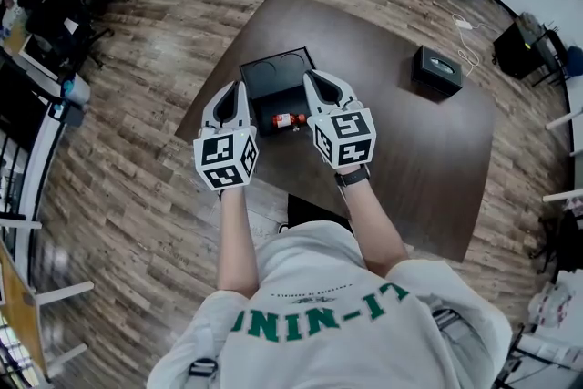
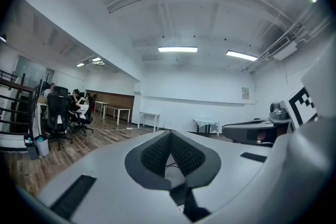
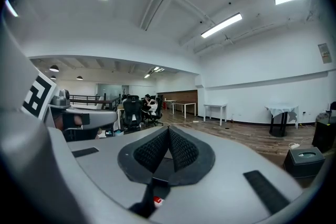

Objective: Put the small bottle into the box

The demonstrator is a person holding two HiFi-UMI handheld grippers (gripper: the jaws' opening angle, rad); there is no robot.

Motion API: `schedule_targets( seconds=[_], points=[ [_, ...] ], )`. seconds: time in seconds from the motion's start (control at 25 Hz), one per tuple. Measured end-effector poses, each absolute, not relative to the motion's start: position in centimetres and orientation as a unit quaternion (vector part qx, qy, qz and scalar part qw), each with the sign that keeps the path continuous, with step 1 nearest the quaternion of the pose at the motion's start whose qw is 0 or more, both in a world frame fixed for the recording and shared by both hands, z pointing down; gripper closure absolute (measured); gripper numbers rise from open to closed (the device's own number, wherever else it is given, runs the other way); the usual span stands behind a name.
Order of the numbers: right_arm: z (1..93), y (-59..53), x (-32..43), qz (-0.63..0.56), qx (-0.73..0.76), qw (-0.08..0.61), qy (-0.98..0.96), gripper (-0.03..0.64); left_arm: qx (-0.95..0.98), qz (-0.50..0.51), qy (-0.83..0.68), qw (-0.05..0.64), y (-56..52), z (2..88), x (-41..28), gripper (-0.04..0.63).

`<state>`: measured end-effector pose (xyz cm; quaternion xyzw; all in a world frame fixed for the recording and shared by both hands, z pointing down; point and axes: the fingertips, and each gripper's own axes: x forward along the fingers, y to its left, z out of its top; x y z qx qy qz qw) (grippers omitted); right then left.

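A small bottle [image 1: 287, 120] with a red label lies on its side at the near end of the open black box [image 1: 273, 73]; it seems to rest inside the box's near half. My left gripper [image 1: 240, 90] hangs just left of the box, with its jaws shut and nothing between them. My right gripper [image 1: 311, 78] is just right of the bottle and above it, also shut and holding nothing. In the left gripper view the gripper [image 2: 169, 135] shows its pads meeting. The right gripper view shows the same for that gripper [image 3: 168, 130], with a red bit of the bottle [image 3: 157, 200] below.
The box stands on a dark brown table [image 1: 392, 132]. A smaller black case [image 1: 437, 70] sits at the table's far right, also seen as the black case [image 3: 306, 160] in the right gripper view. Wood floor surrounds the table; office chairs and people are far off at the left.
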<state>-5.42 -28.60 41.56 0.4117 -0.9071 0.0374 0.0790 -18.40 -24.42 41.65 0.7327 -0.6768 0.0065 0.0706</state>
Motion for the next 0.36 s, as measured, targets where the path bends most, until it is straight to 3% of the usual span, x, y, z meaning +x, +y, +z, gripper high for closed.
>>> schedule_targets(
  seconds=[0.36],
  points=[
    [40.7, -27.5, -9.3, 0.032, 0.4, 0.083, -0.912, 0.601, 0.722, 0.002, -0.687, 0.081, -22.8, 41.5, -22.5, 0.583]
  ],
)
